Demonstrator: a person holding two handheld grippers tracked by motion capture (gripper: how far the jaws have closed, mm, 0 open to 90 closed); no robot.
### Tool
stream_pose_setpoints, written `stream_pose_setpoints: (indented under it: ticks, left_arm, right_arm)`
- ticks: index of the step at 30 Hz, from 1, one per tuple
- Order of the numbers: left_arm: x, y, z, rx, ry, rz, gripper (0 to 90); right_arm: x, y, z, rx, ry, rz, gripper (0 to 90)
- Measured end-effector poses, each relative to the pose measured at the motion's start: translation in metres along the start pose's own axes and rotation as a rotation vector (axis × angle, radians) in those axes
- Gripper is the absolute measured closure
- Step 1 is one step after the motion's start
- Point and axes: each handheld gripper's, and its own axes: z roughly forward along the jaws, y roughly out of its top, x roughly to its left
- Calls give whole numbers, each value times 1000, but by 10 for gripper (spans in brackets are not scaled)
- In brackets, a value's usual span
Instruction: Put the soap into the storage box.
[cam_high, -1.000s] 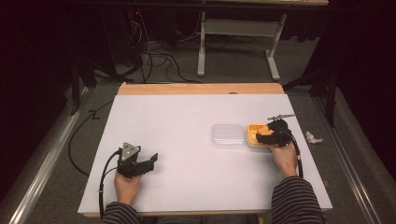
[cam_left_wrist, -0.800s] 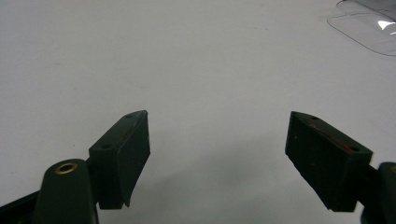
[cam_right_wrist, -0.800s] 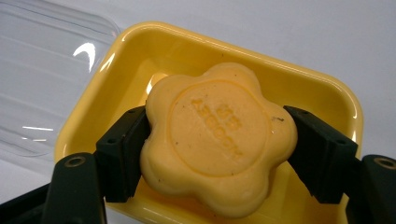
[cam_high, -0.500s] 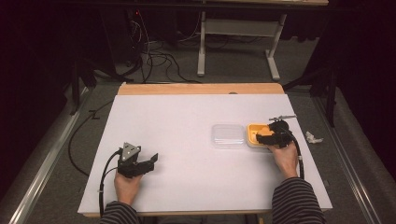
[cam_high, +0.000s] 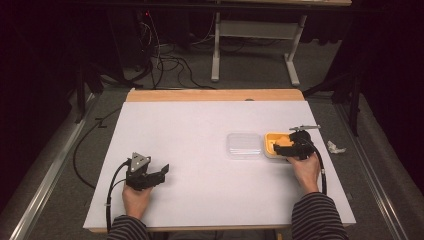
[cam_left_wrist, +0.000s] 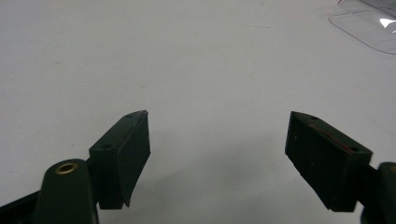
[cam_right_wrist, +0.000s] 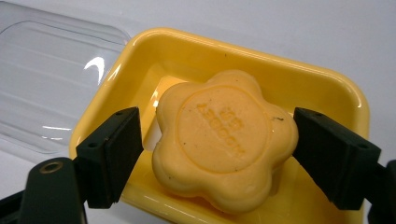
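A flower-shaped yellow soap bar (cam_right_wrist: 224, 140), smooth and waxy with embossed lettering on its round centre, lies in a glossy yellow plastic dish (cam_right_wrist: 285, 81) with rounded corners. Just beside the dish sits a clear ribbed plastic lid (cam_right_wrist: 51, 88), flat on the matte white bench (cam_high: 200, 130). The right tongs (cam_right_wrist: 217, 154) are spread wide, one black blocky jaw on each side of the soap; the right gripper view cannot settle whether either jaw touches it. The left tongs (cam_left_wrist: 217, 158) are released, jaws wide apart over bare bench, holding nothing. From the high view, the dish sits at the bench's right side, and the left tongs rest near the front left, well apart from it.
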Motion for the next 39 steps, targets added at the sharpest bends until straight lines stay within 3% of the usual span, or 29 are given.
stream_pose_setpoints:
  ticks: [17,21,23,39]
  left_arm:
    - [0,0,0,-3,1,1,225]
    - [0,0,0,-1,5,-2,225]
    - [0,0,0,-1,6,-1,224]
    - [0,0,0,-1,5,-1,228]
  right_arm:
    - [7,-6,-26,-104,-21,4,153]
    - [6,-10,-29,-127,3,22,157]
    - [9,-14,-30,-133,48,27,164]
    - [21,-26,-38,-178,97,-10,171]
